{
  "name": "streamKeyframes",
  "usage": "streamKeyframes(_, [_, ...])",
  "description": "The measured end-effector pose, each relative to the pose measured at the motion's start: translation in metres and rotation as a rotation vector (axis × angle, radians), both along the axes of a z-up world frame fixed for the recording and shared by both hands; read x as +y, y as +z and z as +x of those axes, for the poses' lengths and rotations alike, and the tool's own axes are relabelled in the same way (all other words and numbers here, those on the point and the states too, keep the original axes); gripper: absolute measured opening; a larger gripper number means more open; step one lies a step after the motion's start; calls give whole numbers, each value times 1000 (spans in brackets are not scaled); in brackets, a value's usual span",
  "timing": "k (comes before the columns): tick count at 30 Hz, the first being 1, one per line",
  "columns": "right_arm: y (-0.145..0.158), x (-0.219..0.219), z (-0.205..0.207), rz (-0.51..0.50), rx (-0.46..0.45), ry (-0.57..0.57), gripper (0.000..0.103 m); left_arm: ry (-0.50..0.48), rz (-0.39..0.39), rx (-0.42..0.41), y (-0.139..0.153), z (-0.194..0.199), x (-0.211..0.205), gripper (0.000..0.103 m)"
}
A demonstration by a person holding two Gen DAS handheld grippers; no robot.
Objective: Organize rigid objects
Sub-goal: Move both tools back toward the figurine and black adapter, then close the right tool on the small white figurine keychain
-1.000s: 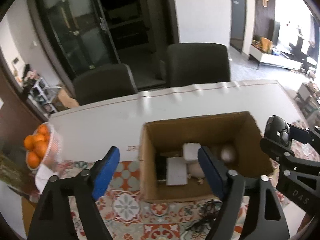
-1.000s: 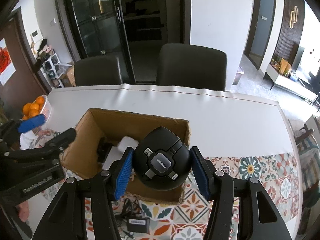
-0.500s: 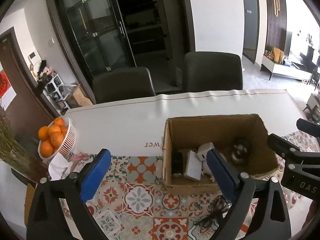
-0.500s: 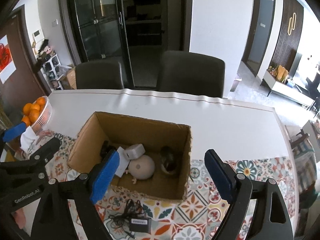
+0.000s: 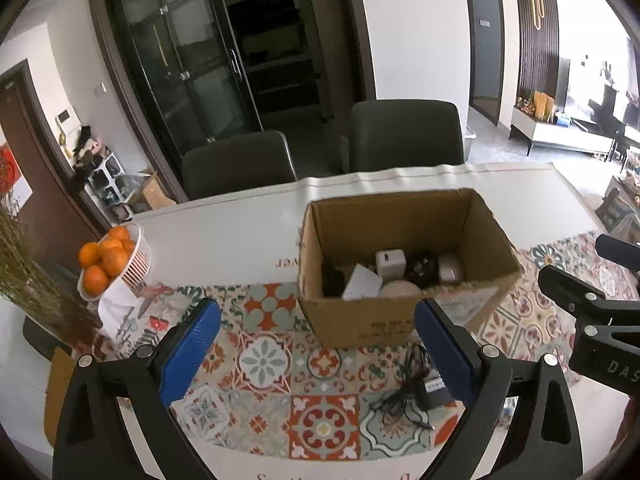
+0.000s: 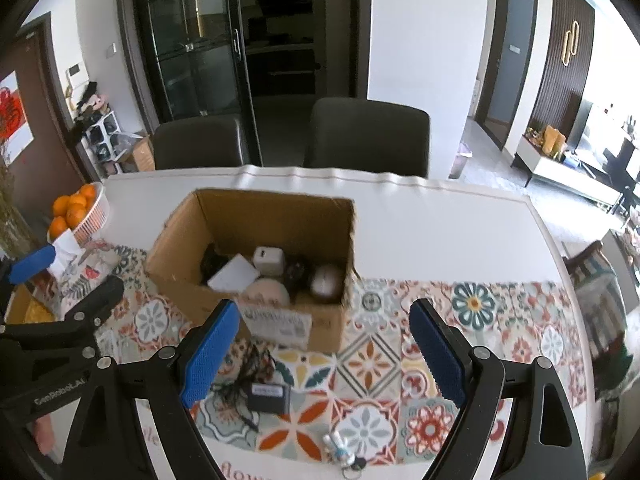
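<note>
Cardboard box (image 6: 256, 236): on table, holds gadgets. Power adapter (image 6: 269, 394): outside, just before it. Left gripper (image 5: 316, 354), right gripper (image 6: 320, 350): jaws apart, empty, recently widened. Risk: trailing cord snags during pickup.

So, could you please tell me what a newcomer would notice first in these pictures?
Probably the open cardboard box mid-table, holding small gadgets. Next, the bright patterned mat under it, with a black adapter and its cord lying in front of the box. A basket of oranges stands at the table's left edge.
</note>
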State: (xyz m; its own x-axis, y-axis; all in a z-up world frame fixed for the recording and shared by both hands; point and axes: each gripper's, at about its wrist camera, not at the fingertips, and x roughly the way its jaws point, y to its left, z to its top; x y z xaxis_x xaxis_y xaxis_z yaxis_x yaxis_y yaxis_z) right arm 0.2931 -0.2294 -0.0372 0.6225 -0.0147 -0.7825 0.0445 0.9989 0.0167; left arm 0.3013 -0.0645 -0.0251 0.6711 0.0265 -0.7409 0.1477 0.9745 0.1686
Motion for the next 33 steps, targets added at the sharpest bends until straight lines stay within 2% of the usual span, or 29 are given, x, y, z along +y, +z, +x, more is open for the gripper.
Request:
streamKeyframes(7, [-21,-11,-25,19,36,-15,87,6,-39,55,-18,-24,-3,99])
streamKeyframes(18, [-62,-19,-48,41,123,11,87,13,-47,165,-59,-48,-14,99])
streamKeyframes(33, [-132,-26,-61,58,289,72,87,49,11,308,-121,-66,-23,98])
